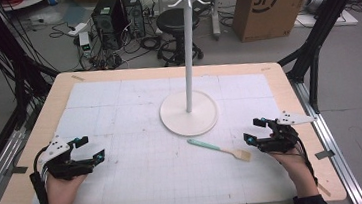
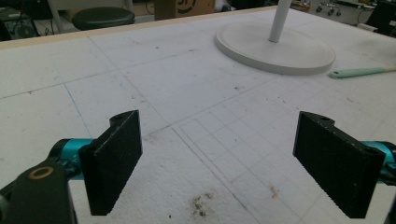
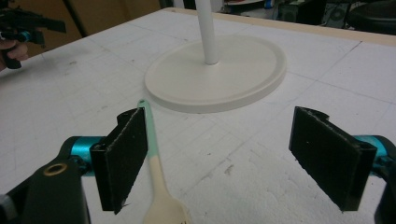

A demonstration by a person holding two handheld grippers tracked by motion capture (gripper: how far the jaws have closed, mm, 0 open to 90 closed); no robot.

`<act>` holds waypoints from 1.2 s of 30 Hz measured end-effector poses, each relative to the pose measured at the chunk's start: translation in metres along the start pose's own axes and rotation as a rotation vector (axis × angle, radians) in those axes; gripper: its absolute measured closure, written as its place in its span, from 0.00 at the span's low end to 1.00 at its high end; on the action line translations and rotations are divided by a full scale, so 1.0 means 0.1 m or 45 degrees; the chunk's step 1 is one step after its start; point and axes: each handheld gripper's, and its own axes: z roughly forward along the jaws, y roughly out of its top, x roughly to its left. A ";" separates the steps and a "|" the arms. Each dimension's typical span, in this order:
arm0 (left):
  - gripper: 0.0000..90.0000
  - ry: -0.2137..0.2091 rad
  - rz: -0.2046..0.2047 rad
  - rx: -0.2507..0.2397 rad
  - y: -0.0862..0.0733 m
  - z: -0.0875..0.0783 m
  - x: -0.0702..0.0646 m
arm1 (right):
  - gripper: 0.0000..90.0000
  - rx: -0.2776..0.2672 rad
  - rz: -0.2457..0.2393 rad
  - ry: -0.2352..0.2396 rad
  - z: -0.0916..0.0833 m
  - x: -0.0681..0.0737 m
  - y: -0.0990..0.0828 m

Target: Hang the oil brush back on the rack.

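Spatula point(image 1: 220, 149): lies flat on the worktop point(image 1: 127, 187), just in front of the stand point(image 1: 188, 112), near the right tool point(image 1: 255, 131).
Right tool: jaws spread, empty.
Left tool point(image 1: 88, 147): jaws spread, empty, well apart from it.
Risk: a flat, thin handle may slip a shallow pinch.

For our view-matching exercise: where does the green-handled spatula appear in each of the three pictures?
High view: spatula lies right of centre, just in front of the white stand base.
Left gripper view: its green handle at the right edge.
Right gripper view: bottom centre, beside the left jaw.
Shared landmark: the stand base.
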 end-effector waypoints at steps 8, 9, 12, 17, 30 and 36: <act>0.18 -0.002 -0.002 -0.012 0.01 -0.02 -0.02 | 0.21 0.029 -0.027 0.025 0.06 0.03 -0.01; 0.18 -0.001 -0.001 -0.011 0.01 -0.02 -0.02 | 0.21 0.031 -0.035 0.029 0.07 0.03 -0.01; 0.18 0.001 -0.001 -0.006 0.01 -0.02 -0.02 | 0.21 0.052 -0.045 0.040 0.11 0.04 -0.02; 0.18 -0.002 0.000 0.001 0.01 -0.01 -0.02 | 0.21 0.104 -0.079 0.049 0.17 0.08 -0.03; 0.18 -0.004 0.002 0.009 0.00 0.00 -0.02 | 0.32 0.219 -0.173 0.088 0.38 0.23 -0.05; 0.18 -0.003 0.003 0.014 0.00 0.01 -0.02 | 0.39 0.276 -0.226 0.094 0.46 0.29 -0.07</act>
